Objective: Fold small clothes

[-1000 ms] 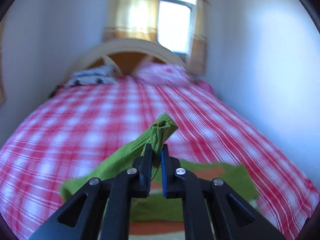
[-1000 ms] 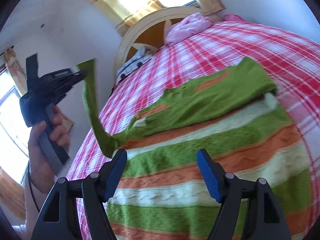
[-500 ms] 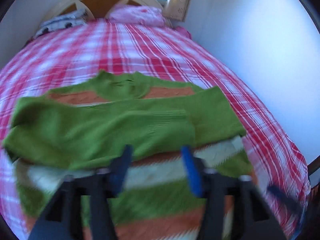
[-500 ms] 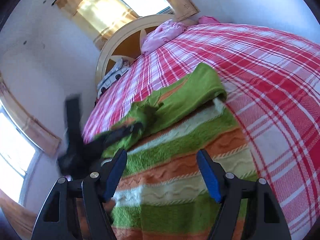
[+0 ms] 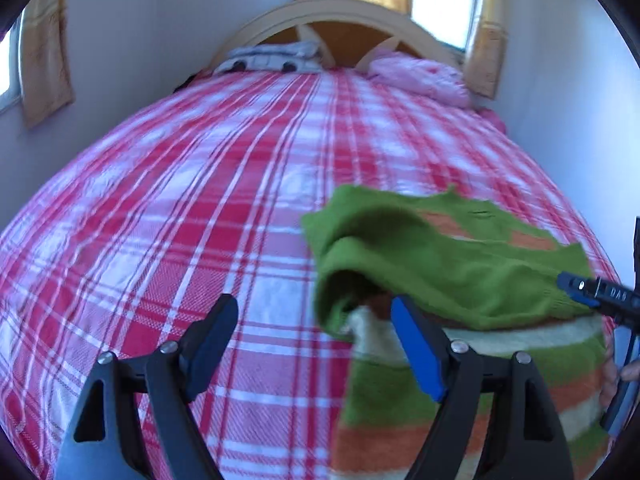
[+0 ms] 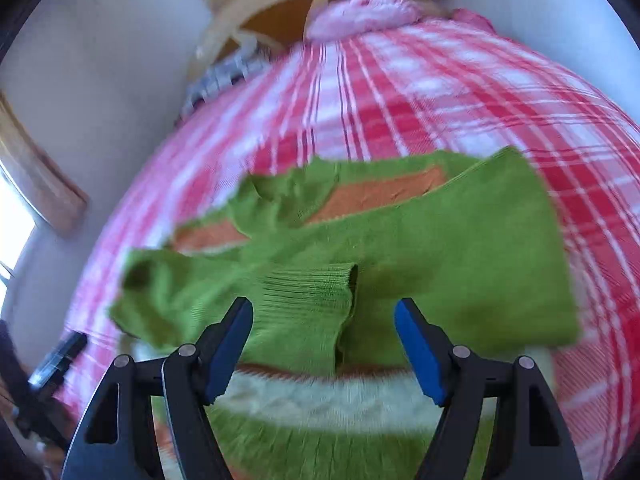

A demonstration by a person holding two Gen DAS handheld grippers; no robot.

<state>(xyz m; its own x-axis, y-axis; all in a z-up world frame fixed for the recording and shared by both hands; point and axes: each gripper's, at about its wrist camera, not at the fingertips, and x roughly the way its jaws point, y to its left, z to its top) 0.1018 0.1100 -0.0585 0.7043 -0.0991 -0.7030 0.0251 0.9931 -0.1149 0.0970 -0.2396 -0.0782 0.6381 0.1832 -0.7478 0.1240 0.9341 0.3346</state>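
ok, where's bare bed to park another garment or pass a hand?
Free: the checked bedspread left of the sweater, open up to the pillows at the headboard. A narrower strip runs between the sweater's collar and the pillows. Crowded: the near right side, where the sweater and both grippers sit, left and right.

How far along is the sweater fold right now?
Done: both green sleeves lie crossed over the striped sweater on the plaid bedspread. In hand: nothing; the left gripper is opening with no cloth between its jaws, and the right gripper hovers open. Left: folding the body.
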